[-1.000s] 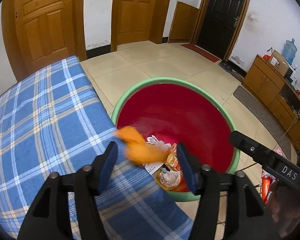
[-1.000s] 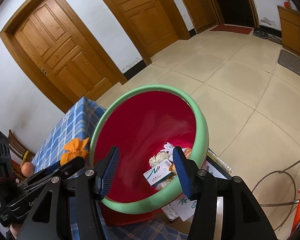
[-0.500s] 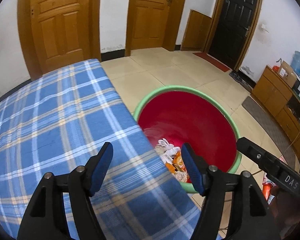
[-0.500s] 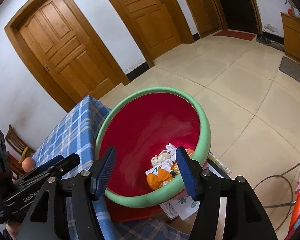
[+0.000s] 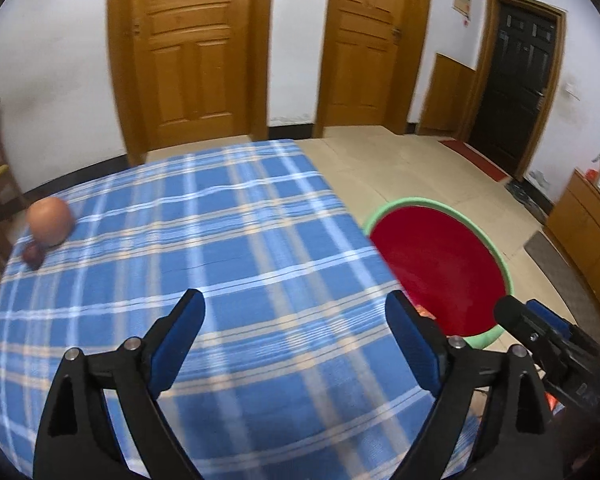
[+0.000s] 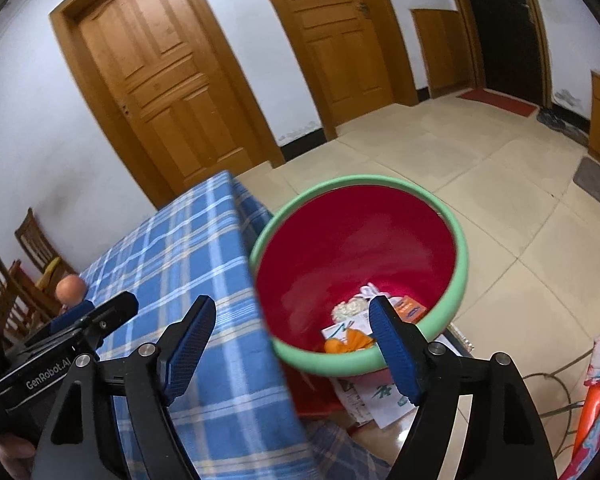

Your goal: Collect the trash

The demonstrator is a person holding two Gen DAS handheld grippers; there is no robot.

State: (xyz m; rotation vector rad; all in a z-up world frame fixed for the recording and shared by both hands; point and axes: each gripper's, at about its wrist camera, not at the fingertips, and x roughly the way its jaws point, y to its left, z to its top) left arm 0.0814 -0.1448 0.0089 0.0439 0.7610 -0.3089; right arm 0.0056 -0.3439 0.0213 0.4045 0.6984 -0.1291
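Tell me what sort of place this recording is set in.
Most likely a room in a home: panelled wooden doors off a tiled floor, a table under a blue plaid cloth, and a red bin with a green rim holding scraps.

red bin (image 6: 360,240), green rim | holds orange peel (image 6: 346,344), probably wrappers

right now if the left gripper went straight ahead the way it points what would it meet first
Most likely the blue plaid tablecloth: the open left gripper points across it, tilted down. The round orange fruit sits far off to the left. Depth is uncertain.
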